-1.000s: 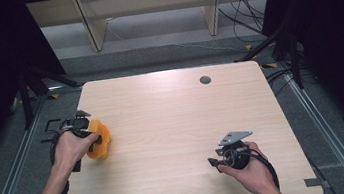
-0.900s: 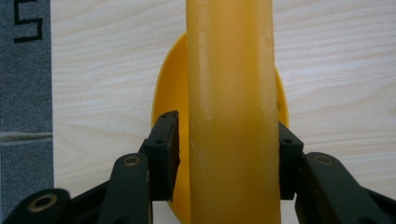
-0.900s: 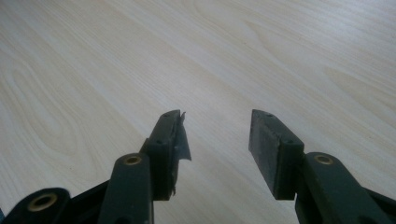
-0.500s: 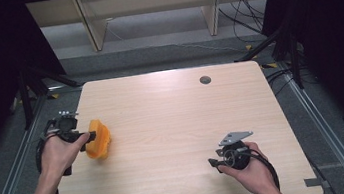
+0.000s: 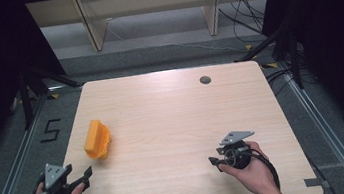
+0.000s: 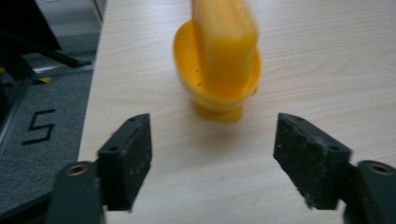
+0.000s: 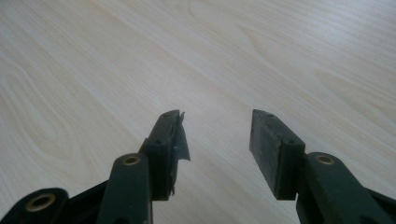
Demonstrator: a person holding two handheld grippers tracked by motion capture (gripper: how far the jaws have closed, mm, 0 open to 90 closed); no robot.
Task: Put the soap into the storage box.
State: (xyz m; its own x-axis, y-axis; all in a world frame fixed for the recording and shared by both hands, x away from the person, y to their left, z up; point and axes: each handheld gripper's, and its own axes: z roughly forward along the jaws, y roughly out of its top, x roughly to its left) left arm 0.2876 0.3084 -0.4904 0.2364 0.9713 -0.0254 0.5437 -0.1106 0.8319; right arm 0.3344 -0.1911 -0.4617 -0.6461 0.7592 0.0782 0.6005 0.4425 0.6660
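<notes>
Juicer (image 5: 97,139), released, lies at 9 o'clock on the worktop (image 5: 179,126); left gripper (image 5: 77,177) has withdrawn to 7 o'clock, jaws wide apart and empty, placement likely complete; right gripper (image 5: 215,162), 5 o'clock, jaws apart.

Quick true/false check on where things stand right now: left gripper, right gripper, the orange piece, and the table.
1. The left gripper is shut on the orange piece. False: its fingers stand wide open, short of the piece.
2. The orange piece rests on the table near its left edge. True.
3. The right gripper holds a cup. False: its fingers are apart with bare wood between them.
4. A dark round spot sits near the table's far edge. True.
</notes>
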